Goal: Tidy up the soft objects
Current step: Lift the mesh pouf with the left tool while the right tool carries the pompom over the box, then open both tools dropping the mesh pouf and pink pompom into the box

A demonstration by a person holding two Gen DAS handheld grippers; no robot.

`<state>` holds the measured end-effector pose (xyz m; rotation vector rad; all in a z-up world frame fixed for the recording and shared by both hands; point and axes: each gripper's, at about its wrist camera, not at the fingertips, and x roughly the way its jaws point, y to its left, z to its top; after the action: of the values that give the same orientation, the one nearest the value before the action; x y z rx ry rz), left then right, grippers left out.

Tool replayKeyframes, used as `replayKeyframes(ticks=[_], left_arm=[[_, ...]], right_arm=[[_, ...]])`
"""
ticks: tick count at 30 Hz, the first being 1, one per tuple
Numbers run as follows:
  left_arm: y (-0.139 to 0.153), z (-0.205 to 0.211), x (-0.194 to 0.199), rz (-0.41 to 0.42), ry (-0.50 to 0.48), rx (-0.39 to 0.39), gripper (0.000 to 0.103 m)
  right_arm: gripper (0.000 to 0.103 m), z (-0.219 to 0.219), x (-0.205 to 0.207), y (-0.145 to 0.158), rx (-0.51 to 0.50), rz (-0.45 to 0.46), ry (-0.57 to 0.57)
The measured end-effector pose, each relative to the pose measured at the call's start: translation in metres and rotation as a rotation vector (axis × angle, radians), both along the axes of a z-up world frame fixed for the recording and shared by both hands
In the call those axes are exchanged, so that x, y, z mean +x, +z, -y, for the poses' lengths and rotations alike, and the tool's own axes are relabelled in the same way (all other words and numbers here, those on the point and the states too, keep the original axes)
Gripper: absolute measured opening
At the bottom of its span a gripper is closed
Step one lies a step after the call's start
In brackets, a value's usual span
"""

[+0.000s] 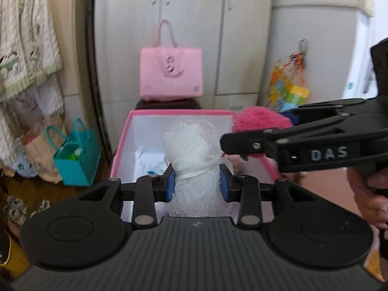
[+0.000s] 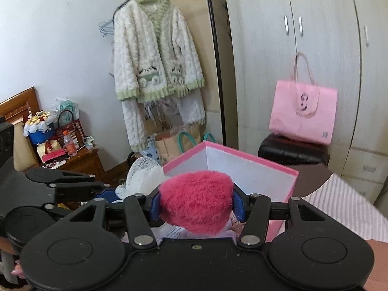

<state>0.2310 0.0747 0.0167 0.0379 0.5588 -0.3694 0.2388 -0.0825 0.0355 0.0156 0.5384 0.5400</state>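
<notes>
My left gripper point(image 1: 197, 181) is shut on a white mesh bundle point(image 1: 194, 150) tied with a ribbon, held over the open pink box point(image 1: 121, 143) with white inside walls. My right gripper point(image 2: 197, 205) is shut on a fluffy hot-pink plush point(image 2: 197, 200), which hangs just before the near edge of the pink box point(image 2: 254, 160). In the left wrist view the right gripper point(image 1: 225, 143) reaches in from the right with the pink plush point(image 1: 262, 120) beyond it. In the right wrist view the left gripper point(image 2: 106, 192) and the white mesh bundle point(image 2: 145, 177) sit at left.
A pink tote bag point(image 1: 171, 72) rests on a dark stool point(image 2: 291, 152) behind the box, against grey wardrobe doors point(image 2: 315, 48). A teal bag point(image 1: 77, 160) and paper bags stand on the floor at left. A fuzzy cardigan point(image 2: 155, 55) hangs on a rack. A striped bedsheet point(image 2: 344, 203) lies right.
</notes>
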Motion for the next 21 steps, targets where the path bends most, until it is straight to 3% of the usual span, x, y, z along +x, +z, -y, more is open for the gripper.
replayKeyframes(ticks=[9,11,13,15,18,21], left_arm=[[-0.016,0.006,0.044,-0.063,0.023,0.107,0.037],[-0.020,0.005,0.054,-0.098,0.019,0.094,0.038],[-0.023,0.004,0.059,-0.121,0.027,0.086,0.044],[-0.024,0.003,0.060,-0.112,0.054,0.092,0.063],[-0.022,0.002,0.056,-0.106,0.054,0.092,0.063],[-0.017,0.001,0.045,-0.086,0.040,0.100,0.064]], right_arm=[[0.060,-0.013,0.068,-0.025,-0.037,-0.149,0.017],[0.060,-0.016,0.079,-0.031,-0.051,-0.173,0.021],[0.063,-0.017,0.088,-0.037,-0.054,-0.197,0.024],[0.065,-0.018,0.092,-0.041,-0.063,-0.199,0.026],[0.068,-0.015,0.095,-0.041,-0.056,-0.209,0.026],[0.079,-0.007,0.090,-0.035,-0.045,-0.191,0.018]])
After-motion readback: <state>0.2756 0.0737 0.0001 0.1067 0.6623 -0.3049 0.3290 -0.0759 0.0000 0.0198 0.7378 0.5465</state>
